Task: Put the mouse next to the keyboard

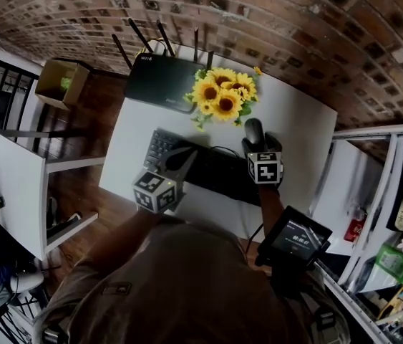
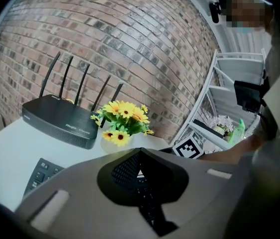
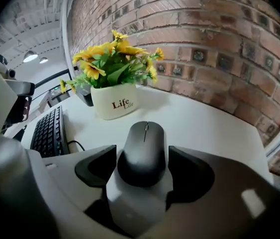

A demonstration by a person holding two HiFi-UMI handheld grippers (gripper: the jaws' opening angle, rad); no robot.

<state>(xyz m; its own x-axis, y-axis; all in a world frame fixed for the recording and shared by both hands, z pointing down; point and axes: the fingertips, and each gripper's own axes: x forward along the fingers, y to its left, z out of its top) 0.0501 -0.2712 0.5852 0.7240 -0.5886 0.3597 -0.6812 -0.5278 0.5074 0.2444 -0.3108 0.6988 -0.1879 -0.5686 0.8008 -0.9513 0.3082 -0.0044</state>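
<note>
Mouse [image 3: 142, 143]: black, flat on white bench [image 3: 204, 118], between open jaws of right gripper [image 3: 142, 163], ungripped; long axis parallel to jaws, wheel end pointing away. Keyboard [image 3: 47, 131] left of jaws. Left gripper [image 2: 140, 158] jaws closed, empty.

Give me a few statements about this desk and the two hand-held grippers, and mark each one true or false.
1. The mouse lies between the open jaws of the right hand-held gripper. True.
2. The sunflowers stand in a black pot. False: the pot is white, with "Life" printed on it.
3. The router has its antennas raised. True.
4. The left hand-held gripper grips the keyboard. False: its jaws are together with nothing between them.
</note>
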